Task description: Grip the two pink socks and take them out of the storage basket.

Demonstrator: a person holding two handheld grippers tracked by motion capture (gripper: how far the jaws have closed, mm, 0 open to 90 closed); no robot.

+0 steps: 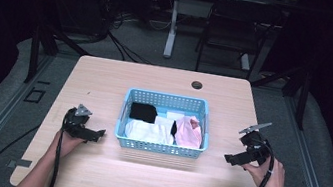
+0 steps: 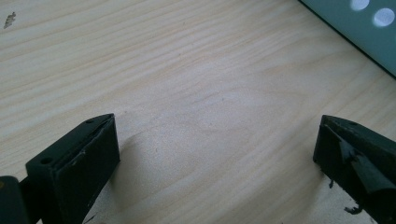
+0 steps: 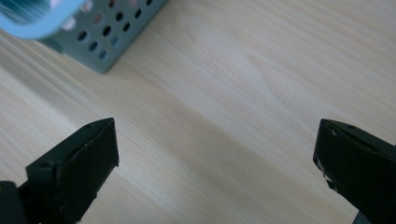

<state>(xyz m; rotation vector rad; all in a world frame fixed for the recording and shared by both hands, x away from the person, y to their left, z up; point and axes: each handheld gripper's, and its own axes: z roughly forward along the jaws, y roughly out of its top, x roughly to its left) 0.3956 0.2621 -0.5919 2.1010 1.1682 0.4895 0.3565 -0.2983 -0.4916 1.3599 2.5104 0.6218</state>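
While both grippers sat low over the wooden table [image 1: 91, 172], the blue perforated basket [image 1: 160, 147] stood between them at mid-table, long axis running left-right, open side up, square to the table edges. Contents: black cloth [image 1: 143, 112] at back left, white cloth [image 1: 148, 131] at front left, pink cloth [image 1: 188, 131] on the right, and a small white piece [image 1: 174, 115] at the back. All lay inside the rim.

Left gripper [image 1: 97, 133] was just off the basket's front-left corner, jaws pointing right toward it, spread wide, nothing between them; the left gripper view showed bare wood grain between the jaws and a sliver of basket wall [image 2: 364, 32] at top right. Right gripper [image 1: 230, 159] was near the basket's front-right corner, not touching, pointing left, also wide and empty; the right gripper view caught the basket's corner [image 3: 100, 39] at top left.

Table: light wood laminate with a cable grommet hole [image 1: 196, 84] near the far edge. Room was dark, grey carpet, black cables on the floor beyond, a black chair [image 1: 235, 28] and a white table leg [image 1: 172, 23] behind.
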